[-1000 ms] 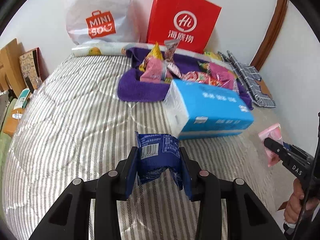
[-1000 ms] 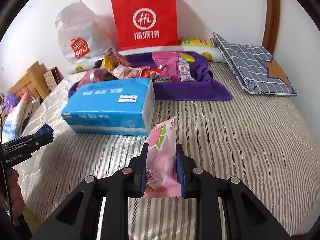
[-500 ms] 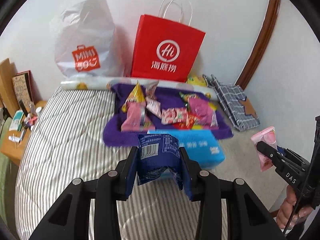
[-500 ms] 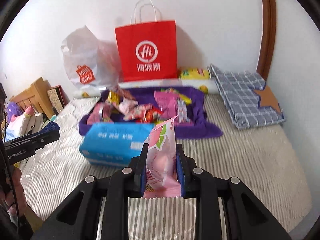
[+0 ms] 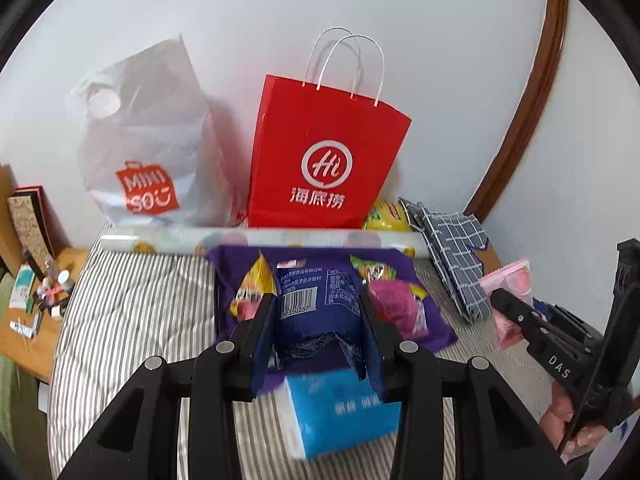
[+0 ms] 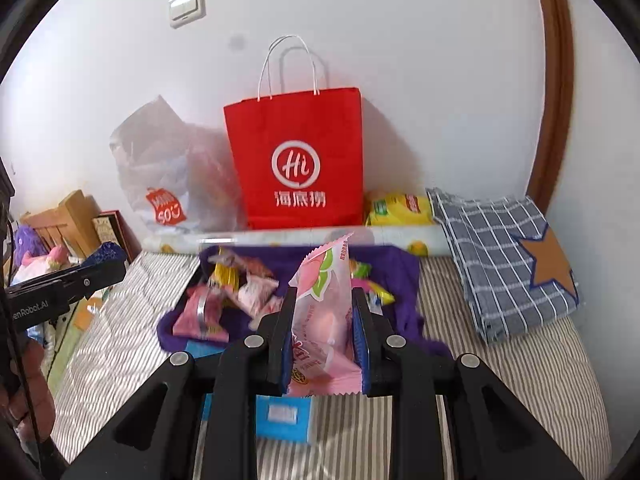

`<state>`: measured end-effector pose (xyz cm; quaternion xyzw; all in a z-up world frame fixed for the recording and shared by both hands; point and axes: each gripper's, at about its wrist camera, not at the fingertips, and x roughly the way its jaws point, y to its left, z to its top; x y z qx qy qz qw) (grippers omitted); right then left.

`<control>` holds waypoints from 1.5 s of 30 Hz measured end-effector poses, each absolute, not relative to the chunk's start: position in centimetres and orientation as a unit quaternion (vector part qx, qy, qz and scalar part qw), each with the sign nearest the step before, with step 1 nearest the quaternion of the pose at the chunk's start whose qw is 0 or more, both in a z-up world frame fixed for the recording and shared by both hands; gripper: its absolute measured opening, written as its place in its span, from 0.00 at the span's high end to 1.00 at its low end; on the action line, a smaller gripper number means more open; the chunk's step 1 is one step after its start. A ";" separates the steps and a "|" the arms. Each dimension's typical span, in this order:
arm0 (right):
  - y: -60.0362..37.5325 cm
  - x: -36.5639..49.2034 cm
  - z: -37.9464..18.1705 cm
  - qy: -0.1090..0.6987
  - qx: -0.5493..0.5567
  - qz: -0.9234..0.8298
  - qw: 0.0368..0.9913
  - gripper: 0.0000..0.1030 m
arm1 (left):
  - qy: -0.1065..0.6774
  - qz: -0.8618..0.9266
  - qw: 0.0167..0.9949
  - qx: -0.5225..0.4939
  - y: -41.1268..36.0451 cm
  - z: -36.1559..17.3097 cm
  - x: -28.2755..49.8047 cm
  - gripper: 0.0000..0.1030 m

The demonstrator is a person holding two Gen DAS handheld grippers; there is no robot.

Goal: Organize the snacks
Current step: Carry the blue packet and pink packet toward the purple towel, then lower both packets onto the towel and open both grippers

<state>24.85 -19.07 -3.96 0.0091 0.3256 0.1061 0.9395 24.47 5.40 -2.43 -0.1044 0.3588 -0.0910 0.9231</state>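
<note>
My left gripper [image 5: 318, 322] is shut on a dark blue snack packet [image 5: 318, 308] with a barcode, held high over the striped bed. My right gripper [image 6: 323, 320] is shut on a pink peach-print snack packet [image 6: 324, 304], also held up in the air. In the left wrist view the right gripper [image 5: 500, 298] shows at the right edge with the pink packet [image 5: 510, 284]. A purple cloth [image 6: 400, 268] near the wall holds several loose snack packets [image 6: 256, 292]. Behind it stand a red paper bag [image 6: 298, 160] and a white plastic bag [image 5: 148, 148].
A blue tissue pack [image 5: 340, 412] lies on the striped bed [image 5: 132, 320] below my grippers. Folded checked fabric [image 6: 500, 256] lies at the right, a yellow packet [image 6: 400, 208] by the wall, a cluttered wooden side table [image 5: 28, 320] at the left.
Both grippers have risen and pulled back from the bed with their packets still gripped. The bags and wall fill more of each view, and the tissue pack has dropped low in both views.
</note>
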 end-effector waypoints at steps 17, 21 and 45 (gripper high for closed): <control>-17.2 34.4 -5.9 0.335 0.044 0.122 0.933 0.76 | 0.367 -0.105 0.917 -0.114 5.7 -4.1 34.1 0.63; -16.4 36.0 -9.4 0.363 0.042 0.135 0.921 0.76 | 0.400 -0.105 0.903 -0.118 6.0 -6.9 35.8 0.63; -15.5 37.7 -16.3 0.450 0.031 0.157 0.878 0.75 | 0.481 -0.123 0.861 -0.111 4.2 -13.1 38.2 0.63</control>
